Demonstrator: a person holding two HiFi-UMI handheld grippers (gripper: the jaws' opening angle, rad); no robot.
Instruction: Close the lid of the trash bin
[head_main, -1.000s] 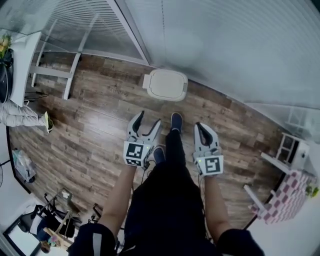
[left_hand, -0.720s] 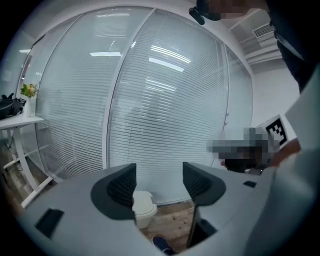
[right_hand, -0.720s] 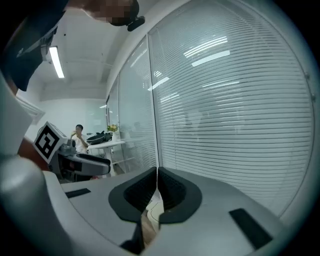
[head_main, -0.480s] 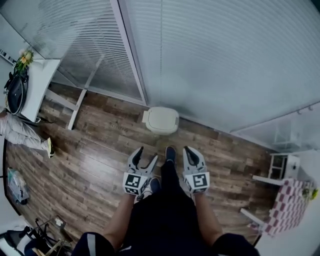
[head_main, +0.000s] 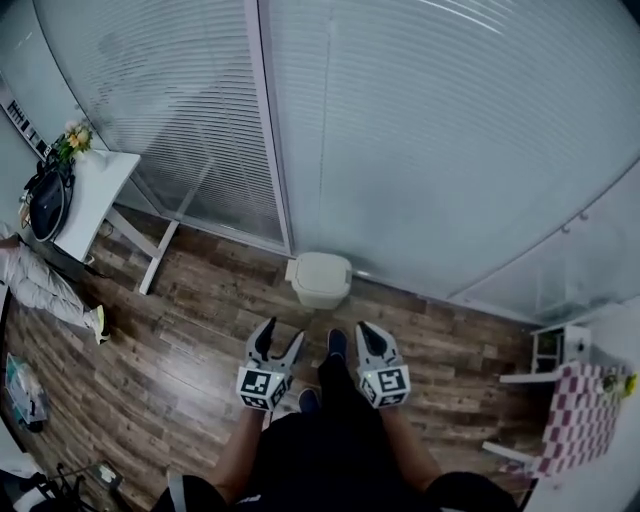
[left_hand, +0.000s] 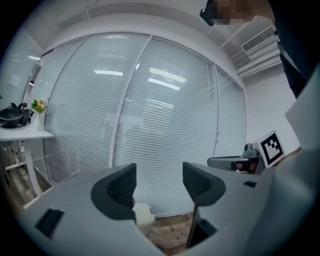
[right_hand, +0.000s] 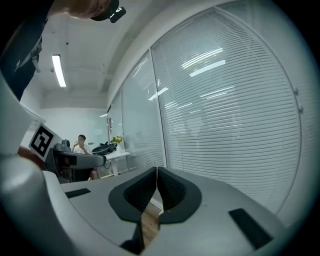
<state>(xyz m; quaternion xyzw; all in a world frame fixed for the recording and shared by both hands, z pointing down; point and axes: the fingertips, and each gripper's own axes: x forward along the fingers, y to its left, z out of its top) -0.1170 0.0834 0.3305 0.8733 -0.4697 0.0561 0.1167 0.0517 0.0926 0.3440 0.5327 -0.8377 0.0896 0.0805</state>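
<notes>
Where wood floor (head_main: 180, 300) meets blinded glass wall (head_main: 420, 150), closed trash bin (head_main: 320, 278)

- We look down on a floor (head_main: 180, 330) of dark wood planks that runs up to a glazed wall (head_main: 420, 150), its slatted blinds drawn across every pane.
- A pale upright post (head_main: 268, 130) divides the panes.
- At the left, a white desk (head_main: 100, 190) stands against the glass. On it we make out flowers (head_main: 70, 140) and a dark round item (head_main: 45, 205), perhaps a bag.
- At the right, a small white shelf unit (head_main: 552, 348) stands near a pink-and-white checked cloth (head_main: 580, 415).
- Overhead, a strip light (right_hand: 58, 70) glows on the white ceiling, and a slatted air vent (left_hand: 257, 40) sits high up.
</notes>
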